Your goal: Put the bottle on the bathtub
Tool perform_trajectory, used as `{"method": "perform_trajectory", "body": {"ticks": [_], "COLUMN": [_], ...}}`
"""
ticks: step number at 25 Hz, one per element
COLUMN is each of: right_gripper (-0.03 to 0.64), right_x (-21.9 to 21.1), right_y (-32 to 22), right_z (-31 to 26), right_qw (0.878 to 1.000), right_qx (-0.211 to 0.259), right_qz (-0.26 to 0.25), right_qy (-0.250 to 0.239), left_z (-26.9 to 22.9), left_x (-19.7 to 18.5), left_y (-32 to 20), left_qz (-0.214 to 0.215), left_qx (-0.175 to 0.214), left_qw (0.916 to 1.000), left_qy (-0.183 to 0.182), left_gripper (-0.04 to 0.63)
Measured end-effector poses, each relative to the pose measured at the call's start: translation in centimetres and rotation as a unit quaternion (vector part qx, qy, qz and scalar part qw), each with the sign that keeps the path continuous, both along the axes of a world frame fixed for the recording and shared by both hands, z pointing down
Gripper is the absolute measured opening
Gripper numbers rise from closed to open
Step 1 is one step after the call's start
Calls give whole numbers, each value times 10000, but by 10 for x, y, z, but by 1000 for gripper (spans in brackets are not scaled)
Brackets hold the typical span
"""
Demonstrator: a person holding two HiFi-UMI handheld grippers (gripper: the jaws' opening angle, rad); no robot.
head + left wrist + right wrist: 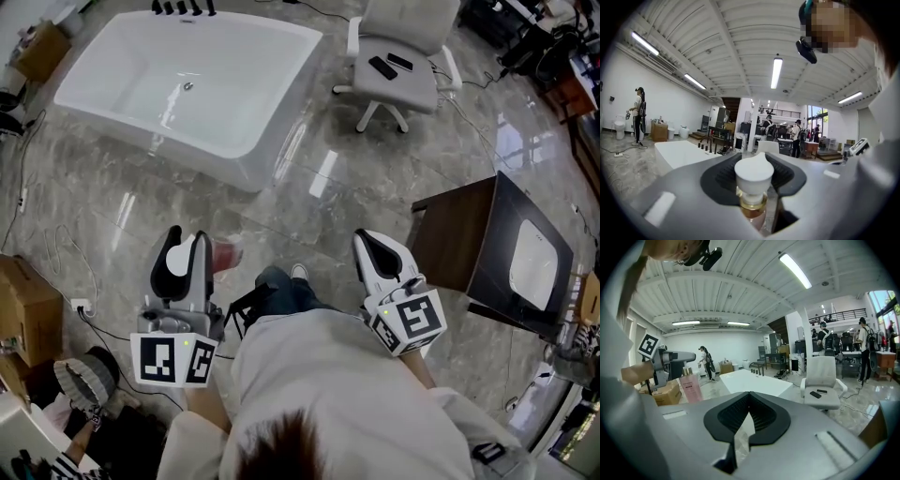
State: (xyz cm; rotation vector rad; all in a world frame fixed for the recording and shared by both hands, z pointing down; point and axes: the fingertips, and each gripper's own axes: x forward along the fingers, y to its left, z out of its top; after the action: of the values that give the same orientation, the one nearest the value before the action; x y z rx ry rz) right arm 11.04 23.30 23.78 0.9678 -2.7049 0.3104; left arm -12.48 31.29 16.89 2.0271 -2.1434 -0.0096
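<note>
Left gripper [187, 240] clamps the pink bottle [226, 254]. Right gripper [369, 242] has its jaws together, with the bathtub [246, 172] at eleven o'clock.

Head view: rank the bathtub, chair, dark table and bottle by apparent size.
1. bathtub, clearly largest.
2. table and chair: about alike. The table sits nearer and the chair is cut off by the top edge, so I leave them unranked.
3. bottle, smallest, half hidden by the left tool.
</note>
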Motion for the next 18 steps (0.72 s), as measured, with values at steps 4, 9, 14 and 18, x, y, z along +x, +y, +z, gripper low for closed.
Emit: {"method": "perform_trajectory", "body": {"ticks": [4,9,14,18], "right_gripper": [-2,-2,-2,-2], "right_x": [-1,-8,-25,-51], "right_y": [-12,-35,-66,-94], "right_z": [0,2,3,-3], "right_qw": [10000,9996,9989,9984], "right_qx": [-67,-157,-184,-119], "right_qz": [60,211,413,543], "right_qy": [40,100,123,49], "left_z": [6,14,25,31], "left_x": [3,-4,-15,-31], "left_y": [-18,-49,-84,-113], "left_qz": [142,333,555,787], "left_qx": [-130,-266,-353,-436], "left_qw": [9998,9989,9977,9959], "left_qy": [108,182,166,106], "left_gripper": [199,199,199,199]}}
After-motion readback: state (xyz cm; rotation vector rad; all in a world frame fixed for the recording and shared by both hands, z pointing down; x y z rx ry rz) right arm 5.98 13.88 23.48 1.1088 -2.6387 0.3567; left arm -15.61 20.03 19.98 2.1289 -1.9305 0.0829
